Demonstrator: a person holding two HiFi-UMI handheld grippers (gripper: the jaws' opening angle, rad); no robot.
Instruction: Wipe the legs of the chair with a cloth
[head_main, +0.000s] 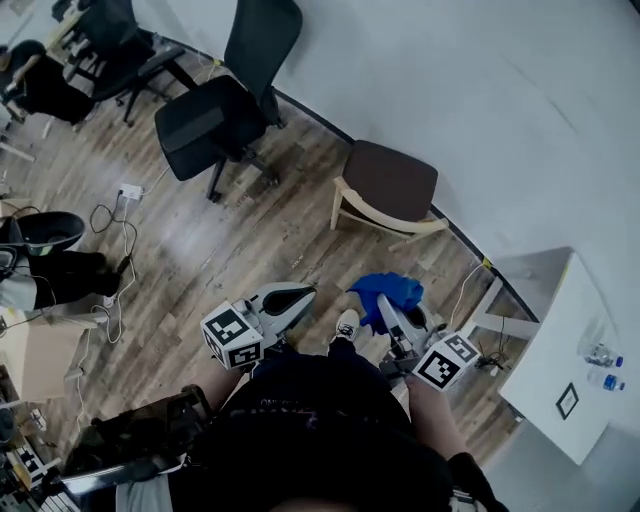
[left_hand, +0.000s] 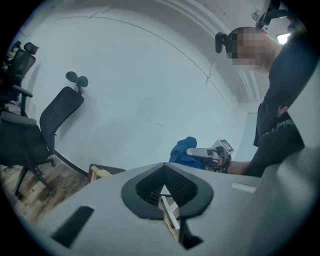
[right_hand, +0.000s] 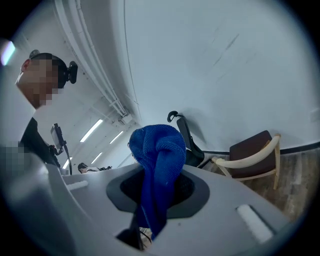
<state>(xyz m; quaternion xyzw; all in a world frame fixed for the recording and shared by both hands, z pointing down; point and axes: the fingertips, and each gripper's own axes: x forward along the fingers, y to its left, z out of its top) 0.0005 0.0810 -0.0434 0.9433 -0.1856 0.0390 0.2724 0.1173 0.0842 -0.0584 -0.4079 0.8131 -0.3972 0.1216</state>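
A chair (head_main: 390, 185) with a brown seat and pale wooden legs stands against the white wall, ahead of me on the wood floor. It also shows low down in the left gripper view (left_hand: 100, 172) and at the right in the right gripper view (right_hand: 255, 155). A blue cloth (head_main: 388, 290) bunches out of my right gripper (head_main: 392, 312), which is shut on it; the cloth (right_hand: 156, 155) covers the jaw tips. My left gripper (head_main: 298, 296) is held beside it, short of the chair, jaws together and holding nothing.
Two black office chairs (head_main: 225, 110) stand at the far left. A white table (head_main: 560, 350) with bottles (head_main: 600, 355) is at the right, by the wall. A power strip with cables (head_main: 128, 192) lies on the floor at left. My shoe (head_main: 346, 325) shows between the grippers.
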